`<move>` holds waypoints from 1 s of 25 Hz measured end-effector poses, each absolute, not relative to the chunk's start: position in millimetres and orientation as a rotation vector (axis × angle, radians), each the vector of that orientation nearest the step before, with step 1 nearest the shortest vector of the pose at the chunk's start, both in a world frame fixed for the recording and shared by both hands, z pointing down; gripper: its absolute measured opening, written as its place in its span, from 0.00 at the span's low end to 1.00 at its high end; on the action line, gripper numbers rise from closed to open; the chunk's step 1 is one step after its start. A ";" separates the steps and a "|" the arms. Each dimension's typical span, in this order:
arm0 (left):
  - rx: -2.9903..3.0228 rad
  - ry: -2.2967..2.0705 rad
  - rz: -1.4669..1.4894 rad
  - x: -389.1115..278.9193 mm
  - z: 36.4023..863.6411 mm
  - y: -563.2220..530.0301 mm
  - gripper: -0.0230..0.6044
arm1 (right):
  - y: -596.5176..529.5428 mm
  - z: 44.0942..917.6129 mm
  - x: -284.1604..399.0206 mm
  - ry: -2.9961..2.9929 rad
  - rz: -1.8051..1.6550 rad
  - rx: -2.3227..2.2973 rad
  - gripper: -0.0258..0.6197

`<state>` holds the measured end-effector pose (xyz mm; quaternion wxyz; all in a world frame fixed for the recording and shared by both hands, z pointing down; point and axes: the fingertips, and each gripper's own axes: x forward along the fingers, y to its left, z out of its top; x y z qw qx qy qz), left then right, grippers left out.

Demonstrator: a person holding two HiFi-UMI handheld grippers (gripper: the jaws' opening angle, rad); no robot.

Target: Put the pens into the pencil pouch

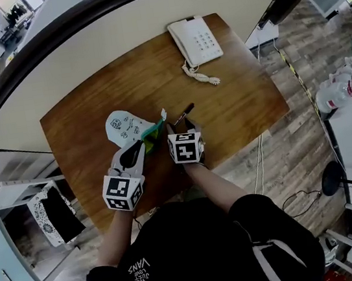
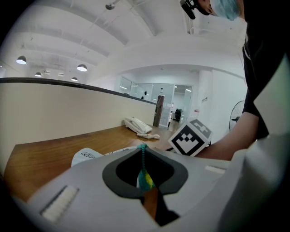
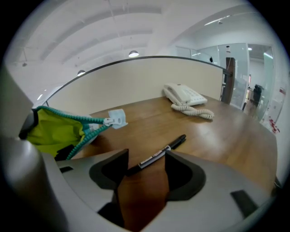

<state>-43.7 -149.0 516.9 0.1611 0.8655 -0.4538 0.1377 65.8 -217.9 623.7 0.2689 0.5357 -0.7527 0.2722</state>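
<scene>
A black pen [image 1: 185, 111] [image 3: 159, 153] lies on the wooden table [image 1: 237, 108]. Its near end rests between the tips of my right gripper [image 1: 182, 128] [image 3: 145, 159], whose jaws stand wide open and do not press on it. The white doodle-printed pencil pouch [image 1: 122, 129] lies to the left, its mouth open and its yellow-green lining [image 3: 54, 133] showing. My left gripper [image 1: 143, 145] [image 2: 144, 156] is shut on the pouch's teal zip edge [image 2: 145, 176] and holds it up. A pale zip pull [image 3: 116, 118] hangs at the mouth's end.
A white desk phone [image 1: 195, 41] [image 3: 183, 95] with a coiled cord [image 1: 202, 75] stands at the table's far side. A curved cream partition [image 1: 114, 34] runs behind the table. The table's front edge is just beneath my hands.
</scene>
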 end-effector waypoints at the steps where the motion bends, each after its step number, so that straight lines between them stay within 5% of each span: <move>1: 2.465 -1.303 0.395 -45.8 516.8 -148.2 0.08 | -219.4 626.1 64.2 -2.018 0.720 1.438 0.38; 7: 2.455 -1.314 0.392 -55.2 516.3 -144.4 0.08 | -217.3 640.8 63.1 -1.931 0.648 1.380 0.38; 13: 2.454 -1.302 0.375 -60.1 516.9 -142.1 0.08 | -212.3 642.4 71.1 -1.923 0.633 1.364 0.12; 25: 2.489 -1.228 0.372 -66.2 517.0 -139.9 0.08 | -152.4 605.1 66.3 -2.046 0.672 1.344 0.11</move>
